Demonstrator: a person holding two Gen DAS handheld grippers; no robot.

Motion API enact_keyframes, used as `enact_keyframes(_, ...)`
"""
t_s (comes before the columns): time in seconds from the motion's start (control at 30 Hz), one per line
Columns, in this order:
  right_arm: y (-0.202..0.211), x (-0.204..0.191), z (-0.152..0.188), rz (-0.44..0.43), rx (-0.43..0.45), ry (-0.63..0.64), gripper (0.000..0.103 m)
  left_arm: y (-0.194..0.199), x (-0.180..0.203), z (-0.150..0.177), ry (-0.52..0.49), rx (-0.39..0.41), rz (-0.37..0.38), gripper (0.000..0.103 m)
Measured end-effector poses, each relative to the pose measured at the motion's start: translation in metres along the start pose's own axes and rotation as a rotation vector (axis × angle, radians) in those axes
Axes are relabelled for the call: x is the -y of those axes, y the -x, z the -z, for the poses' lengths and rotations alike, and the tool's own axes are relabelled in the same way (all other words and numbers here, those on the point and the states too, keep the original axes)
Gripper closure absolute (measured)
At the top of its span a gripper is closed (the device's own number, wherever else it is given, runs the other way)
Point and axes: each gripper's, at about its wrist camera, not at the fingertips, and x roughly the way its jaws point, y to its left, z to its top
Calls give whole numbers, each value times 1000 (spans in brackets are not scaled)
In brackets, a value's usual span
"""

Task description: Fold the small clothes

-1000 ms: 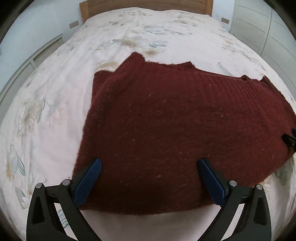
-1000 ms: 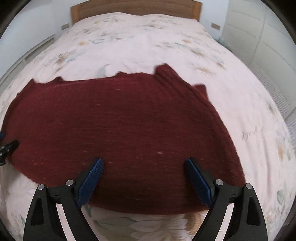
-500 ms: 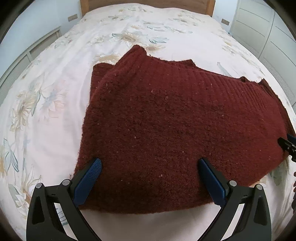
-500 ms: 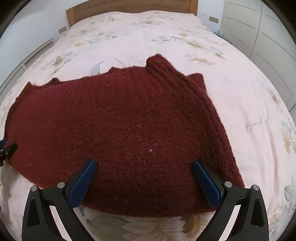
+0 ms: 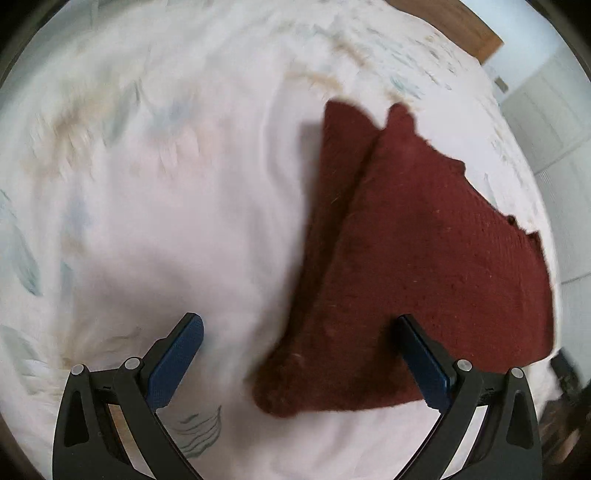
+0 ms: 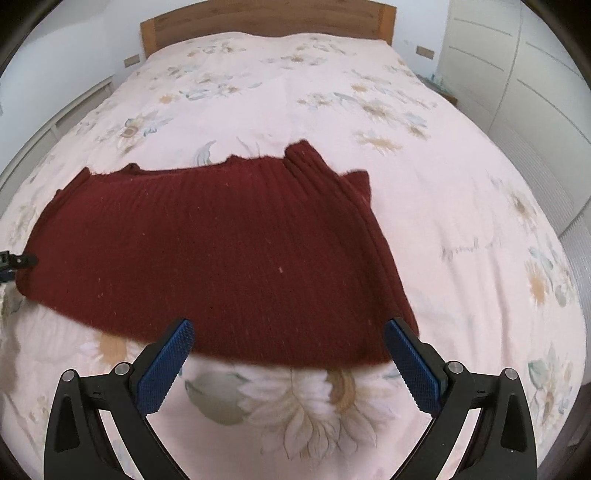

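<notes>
Two grippers hover over one dark red knitted sweater on a double bed. Nearest the right wrist camera, the right gripper (image 6: 288, 350) has its two blue-padded fingers (image 6: 166, 363) spread wide, empty, above the near hem of the sweater (image 6: 214, 251). Under it, a large printed flower shows on the pale pink bedspread (image 6: 461, 206).

The one sweater lies flat across the near half of the bed, its hem toward the cameras and a ribbed part sticking up at its far edge. At the far left edge of the right wrist view, the tip of the left gripper (image 6: 14, 260) shows just beside the sweater's left side; contact cannot be judged.

In the left wrist view, which is blurred and tilted, the left gripper (image 5: 301, 356) is likewise wide open and holds nothing. Its left finger is over bare bedspread (image 5: 166, 203), its right finger (image 5: 424, 360) over the sweater (image 5: 424, 258) near the sweater's left corner. A narrower layer of the same knit shows along the sweater's left side.

Beyond the sweater, the flowered bedspread runs to one wooden headboard (image 6: 266, 20). White wardrobe doors (image 6: 517, 66) stand along the right side of the bed.
</notes>
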Motion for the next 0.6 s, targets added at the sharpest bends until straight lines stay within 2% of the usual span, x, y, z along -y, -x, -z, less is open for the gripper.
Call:
enact_keyframes(0.1,-4,6,6,4,-26,-17,1,-5,0,0,3,4,54,1)
enact_keyframes(0.17,-6,9,9,7,-33,-25,1,-12,8,1,-11,-32,90,1)
enact_keyframes(0.27,-6,13,11,-2,-40,-43,1,-17,19,0,-43,-42,70,1)
enact_keyframes(0.33,-6,15,12,-1,-42,-51,1,-22,24,1,-46,-51,82,2)
enact_keyframes(0.37,-5,16,13,-2,-44,-54,1,-22,26,2,-51,-56,82,9)
enact_keyframes(0.4,-5,17,13,-3,-46,-58,1,-21,28,3,-60,-62,85,22)
enact_keyframes(0.43,-5,18,14,-3,-49,-64,1,-19,30,2,-67,-68,88,28)
enact_keyframes(0.47,-4,19,14,-2,-52,-70,1,-17,32,1,-70,-70,93,42)
enact_keyframes(0.5,-3,22,15,-1,-55,-77,1,-16,33,0,-68,-69,110,62)
enact_keyframes(0.53,-2,23,15,0,-57,-84,1,-14,35,-1,-56,-68,138,65)
enact_keyframes(0.6,0,26,14,2,-60,-86,1,-7,40,2,-69,-47,115,68)
